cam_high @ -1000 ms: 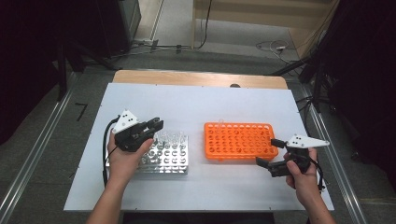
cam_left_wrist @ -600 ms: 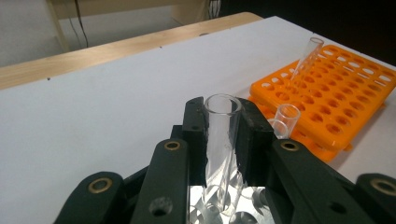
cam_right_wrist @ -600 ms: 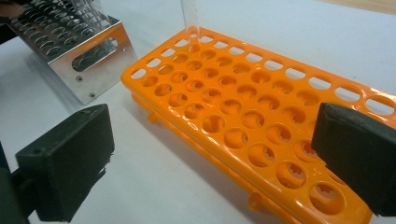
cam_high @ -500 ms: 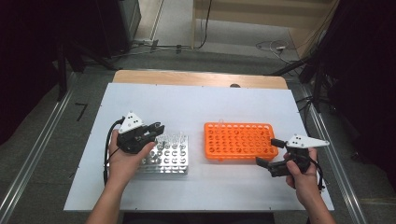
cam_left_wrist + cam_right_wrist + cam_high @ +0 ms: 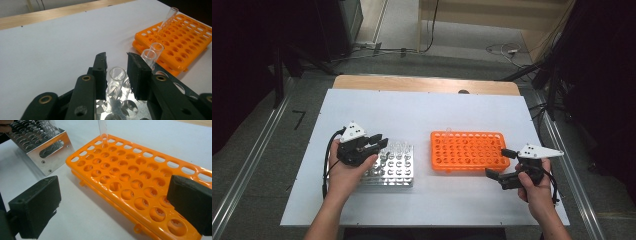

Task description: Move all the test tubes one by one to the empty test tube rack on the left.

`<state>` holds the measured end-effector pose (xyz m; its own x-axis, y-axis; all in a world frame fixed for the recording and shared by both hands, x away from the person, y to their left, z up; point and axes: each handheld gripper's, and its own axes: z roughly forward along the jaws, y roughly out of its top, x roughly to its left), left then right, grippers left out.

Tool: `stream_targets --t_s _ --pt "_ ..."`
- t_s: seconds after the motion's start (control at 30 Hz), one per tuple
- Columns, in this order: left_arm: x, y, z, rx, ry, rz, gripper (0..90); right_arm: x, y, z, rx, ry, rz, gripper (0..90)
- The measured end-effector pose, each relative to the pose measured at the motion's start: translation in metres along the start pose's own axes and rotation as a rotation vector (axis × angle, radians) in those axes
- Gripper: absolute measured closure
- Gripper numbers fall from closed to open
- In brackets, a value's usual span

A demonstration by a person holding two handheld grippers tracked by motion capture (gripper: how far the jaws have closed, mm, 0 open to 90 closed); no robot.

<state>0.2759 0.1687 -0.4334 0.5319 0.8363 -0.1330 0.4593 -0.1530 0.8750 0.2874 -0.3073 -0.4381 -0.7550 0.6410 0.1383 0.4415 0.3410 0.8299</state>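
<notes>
- The glass tube I'm working on stands in the metal rack, directly between the jaws of my left gripper, its open mouth just below the pad tips.
- Those jaws have just been opening; they bracket the tube loosely, with a sliver of daylight on the far pad, so I judge it as let go rather than gripped.
- To do this step well, I should keep the gripper centred on the tube and back off straight along its axis, so neither pad drags the rim sideways.
- Just beyond my right-hand pad stand two more tubes, close enough that any swing that way would knock them.
- Farther ahead lies the orange rack, with a single tube leaning in a far hole.
- My right gripper rests wide open at the orange rack's near right corner, holding nothing.
- To the left of my left gripper the white table is bare well out to its edge, and the wooden strip sits far ahead: that is my free room for withdrawing.
- Between the two racks runs a clear lane for carrying across.
</notes>
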Motion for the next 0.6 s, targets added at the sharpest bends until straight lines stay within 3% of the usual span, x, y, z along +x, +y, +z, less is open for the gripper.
stream_targets --t_s 0.2,0.3,0.6 --pt "0.003 0.001 -0.007 -0.038 -0.003 -0.045 48.5 0.0 0.0 0.0 -0.001 0.002 0.001 0.0" --pt "0.002 0.0 -0.012 -0.06 -0.014 -0.049 41.8 0.0 0.0 0.0 -0.003 0.002 -0.001 0.0" --pt "-0.009 0.0 -0.023 -0.111 -0.088 -0.057 17.8 0.004 0.002 0.003 0.001 0.012 0.0 0.0"
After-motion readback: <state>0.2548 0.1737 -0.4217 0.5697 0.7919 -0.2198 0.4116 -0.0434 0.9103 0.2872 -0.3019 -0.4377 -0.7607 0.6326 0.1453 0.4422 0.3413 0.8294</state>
